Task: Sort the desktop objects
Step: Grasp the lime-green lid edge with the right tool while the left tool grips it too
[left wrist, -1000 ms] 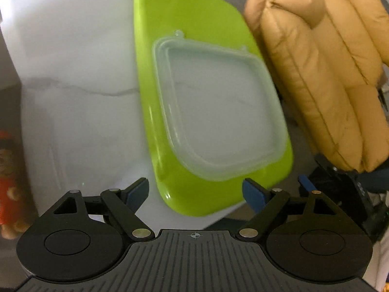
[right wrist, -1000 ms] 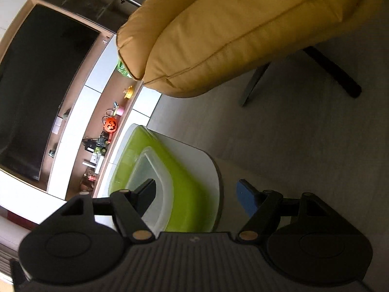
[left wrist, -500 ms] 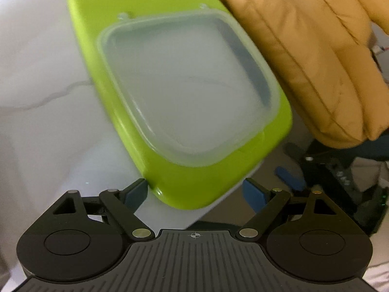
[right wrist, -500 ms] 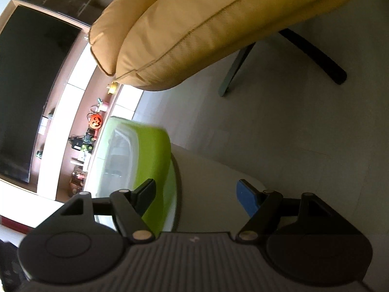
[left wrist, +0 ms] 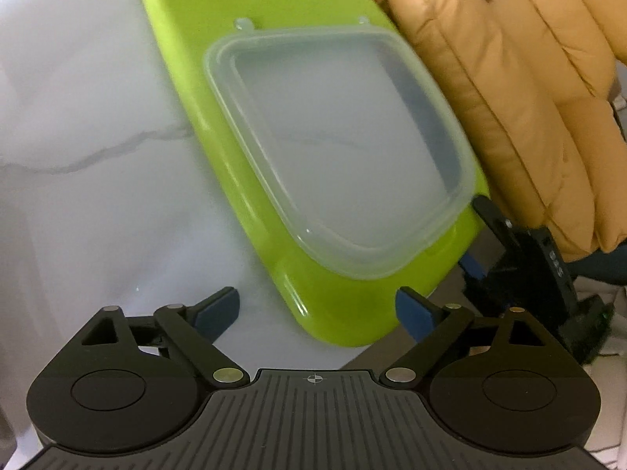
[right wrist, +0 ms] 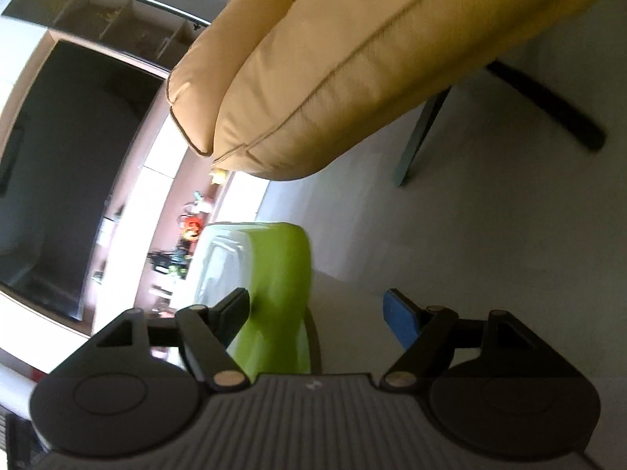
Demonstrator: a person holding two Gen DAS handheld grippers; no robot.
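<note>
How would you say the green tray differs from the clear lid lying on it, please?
The green tray is opaque bright lime; the clear lid is translucent and frosted. The tray is longer, stretching well past the lid at its far end. The tray rests on the white marble table, the lid rests on the tray. Both are rounded rectangles of plastic.

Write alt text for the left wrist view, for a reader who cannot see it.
A lime-green tray lies on a white marble table, with a translucent plastic lid on it. The open left gripper hovers at the tray's near end; a tan leather chair stands beyond.
</note>
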